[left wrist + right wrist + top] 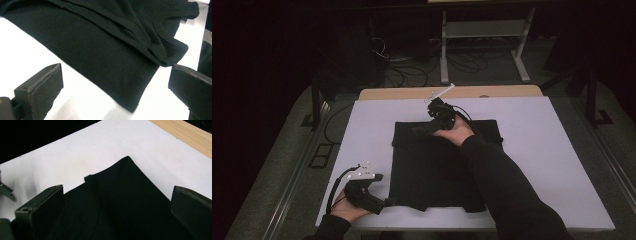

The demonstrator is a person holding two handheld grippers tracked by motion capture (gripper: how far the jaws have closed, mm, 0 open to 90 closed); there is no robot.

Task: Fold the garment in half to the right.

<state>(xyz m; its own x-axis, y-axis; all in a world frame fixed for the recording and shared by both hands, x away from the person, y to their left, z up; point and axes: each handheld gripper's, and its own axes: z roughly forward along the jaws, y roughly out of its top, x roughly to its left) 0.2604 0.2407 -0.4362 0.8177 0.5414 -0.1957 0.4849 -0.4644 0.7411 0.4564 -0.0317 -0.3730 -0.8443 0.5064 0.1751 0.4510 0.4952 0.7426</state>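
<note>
Here we are working a single black garment (pixel 432 165), folded flat in the middle of the white table (pixel 562 150). At the near left we are holding the left tongs (pixel 388 201) just beside its near-left corner, spread wide and gripping nothing, probably lining up for that corner. Over at the far edge we are hovering the right tongs (pixel 418 130) above the cloth, equally wide and empty, likely aiming for the far-left corner. So: one garment, two tongs.

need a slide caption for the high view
Both tongs open at a folded black garment on a white board: left tongs at near-left corner, right tongs at far edge.
</note>
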